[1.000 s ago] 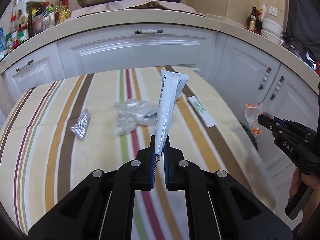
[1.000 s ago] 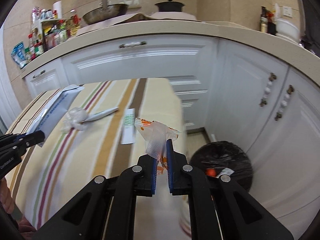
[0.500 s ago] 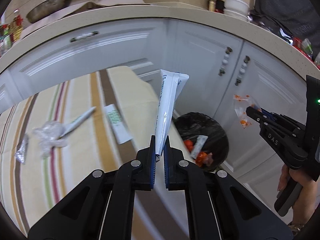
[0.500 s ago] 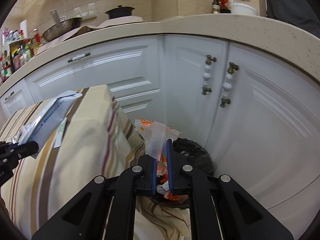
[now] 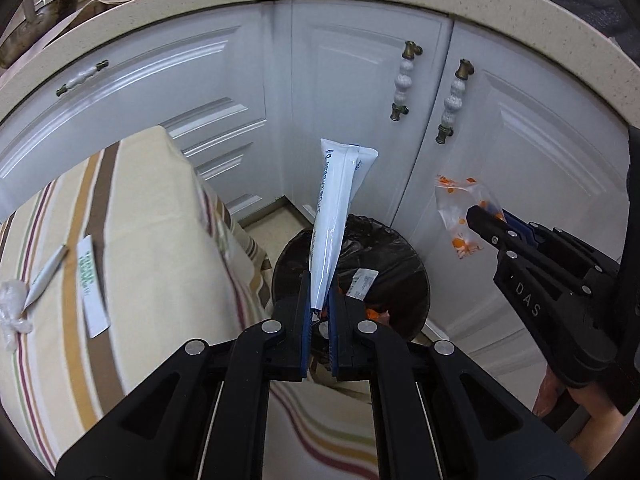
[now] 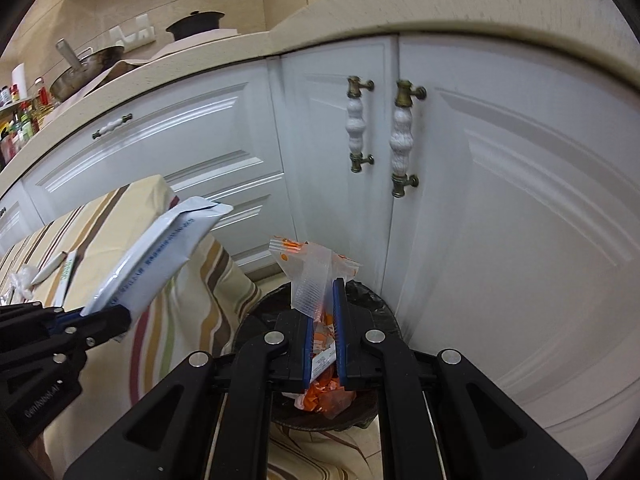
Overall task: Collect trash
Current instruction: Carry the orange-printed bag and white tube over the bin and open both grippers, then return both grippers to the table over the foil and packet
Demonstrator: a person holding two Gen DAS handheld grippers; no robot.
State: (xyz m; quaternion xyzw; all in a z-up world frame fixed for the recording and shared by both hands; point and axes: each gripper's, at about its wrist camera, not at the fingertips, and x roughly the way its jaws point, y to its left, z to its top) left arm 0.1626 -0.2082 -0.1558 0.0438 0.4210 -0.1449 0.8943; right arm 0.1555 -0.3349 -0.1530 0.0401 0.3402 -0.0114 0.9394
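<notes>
My left gripper (image 5: 319, 300) is shut on a long white wrapper with blue print (image 5: 334, 216) and holds it upright over a black-lined trash bin (image 5: 392, 276) on the floor. My right gripper (image 6: 322, 300) is shut on a clear plastic bag with orange print (image 6: 310, 276), also above the bin (image 6: 368, 296). The bin holds orange and white trash. In the right wrist view the white wrapper (image 6: 160, 256) and the left gripper (image 6: 86, 316) sit at the left. In the left wrist view the right gripper (image 5: 476, 216) holds the bag (image 5: 460, 208) at the right.
A table with a striped cloth (image 5: 140, 240) is at the left, bearing a white strip with green print (image 5: 90, 284), a thin white stick (image 5: 46, 276) and crumpled clear plastic (image 5: 12, 308). White cabinet doors (image 5: 360, 92) stand right behind the bin.
Both grippers have swung right, off the table, and now hold their trash above the bin. The cabinet doors are closer. Both stay shut on their items.
</notes>
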